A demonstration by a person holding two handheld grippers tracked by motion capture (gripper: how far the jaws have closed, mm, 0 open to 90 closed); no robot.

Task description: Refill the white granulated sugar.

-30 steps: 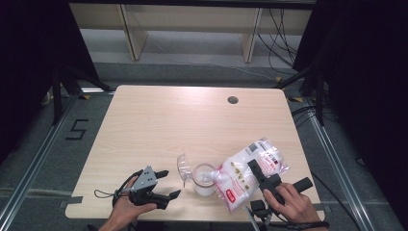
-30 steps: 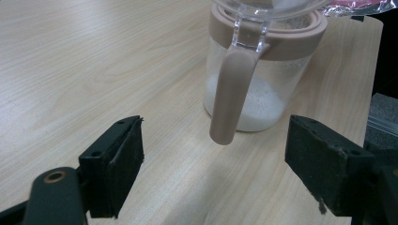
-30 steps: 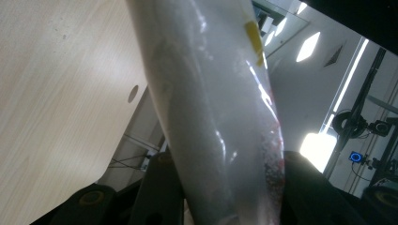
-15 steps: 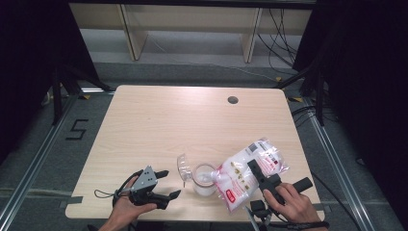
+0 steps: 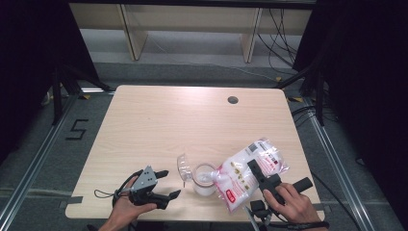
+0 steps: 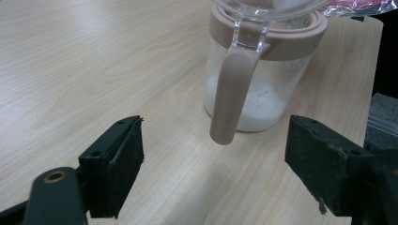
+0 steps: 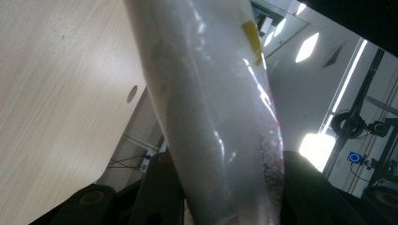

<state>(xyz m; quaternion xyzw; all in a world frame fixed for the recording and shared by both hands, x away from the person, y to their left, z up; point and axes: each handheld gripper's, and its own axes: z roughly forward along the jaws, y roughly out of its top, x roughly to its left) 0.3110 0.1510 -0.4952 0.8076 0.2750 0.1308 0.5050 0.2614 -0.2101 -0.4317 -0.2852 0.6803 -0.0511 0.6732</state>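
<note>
One jar point(image 5: 204, 179), one plastic bag point(image 5: 243, 175), two grippers, left gripper point(image 5: 169, 184), right gripper point(image 5: 256, 169), one table point(image 5: 192, 120)

Glossy plastic bag point(image 5: 245, 175), matt wooden table point(image 5: 183, 120)

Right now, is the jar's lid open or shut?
Open: the clear lid stands flipped up beside the jar, leaving its mouth uncovered under the tilted bag.

Jar point(image 5: 204, 179) w/ powder at table point(image 5: 192, 125) front edge, lid point(image 5: 183, 166) open to its left. Bag point(image 5: 243, 174) tilted over jar from right, in right gripper point(image 5: 260, 174). Left gripper point(image 5: 163, 185) left of jar, apart.
</note>
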